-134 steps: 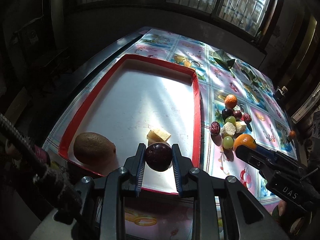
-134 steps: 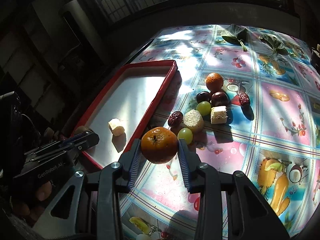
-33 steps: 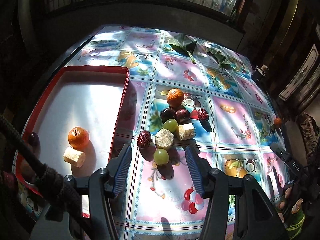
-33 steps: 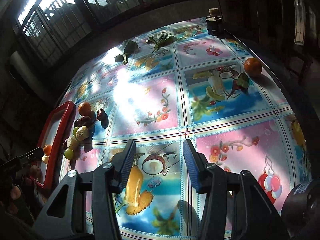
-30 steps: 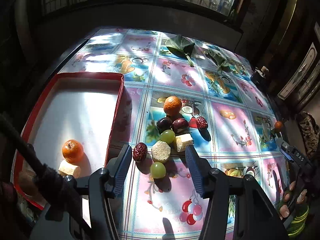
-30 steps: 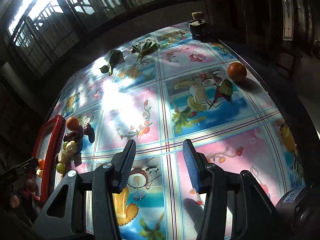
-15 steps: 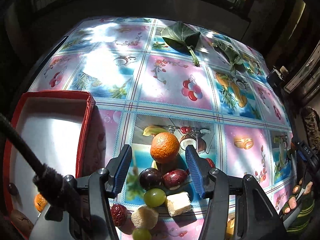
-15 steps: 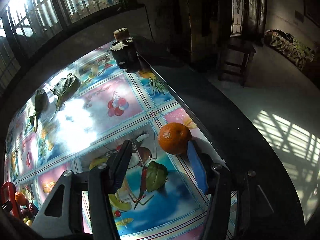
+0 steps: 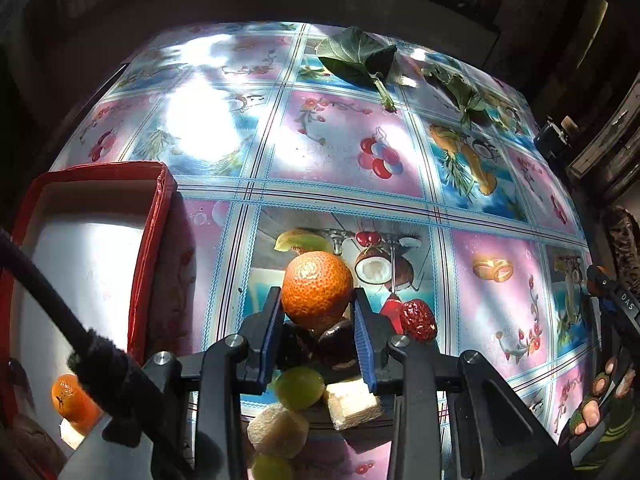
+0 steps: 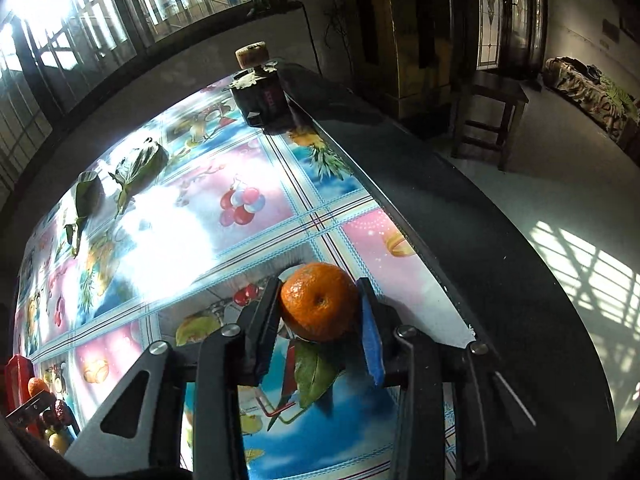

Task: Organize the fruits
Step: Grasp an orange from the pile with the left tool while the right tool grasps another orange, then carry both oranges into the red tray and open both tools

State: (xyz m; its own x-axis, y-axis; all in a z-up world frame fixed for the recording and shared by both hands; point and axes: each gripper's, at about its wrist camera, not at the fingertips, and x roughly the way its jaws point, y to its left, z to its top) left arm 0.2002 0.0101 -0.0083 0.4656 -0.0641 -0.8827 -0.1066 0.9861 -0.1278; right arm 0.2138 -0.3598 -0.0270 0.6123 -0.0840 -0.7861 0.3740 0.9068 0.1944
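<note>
In the left wrist view my left gripper has its jaws closing on an orange mandarin at the far end of the fruit pile, and both blue pads touch its sides. Behind it lie dark plums, a red date, a green grape and pale cubes. The red tray at the left holds another mandarin. In the right wrist view my right gripper is closing on a second mandarin near the table's right edge, pads against it.
Green leaves lie at the far side of the patterned tablecloth. A dark corked jar stands at the far corner. The table's dark edge runs just right of the right gripper, with floor and a stool beyond. A gloved hand shows at the right.
Both grippers travelled forward to their mandarins over the last second. Since half a second ago they have stayed in place and their jaws have narrowed onto the fruit.
</note>
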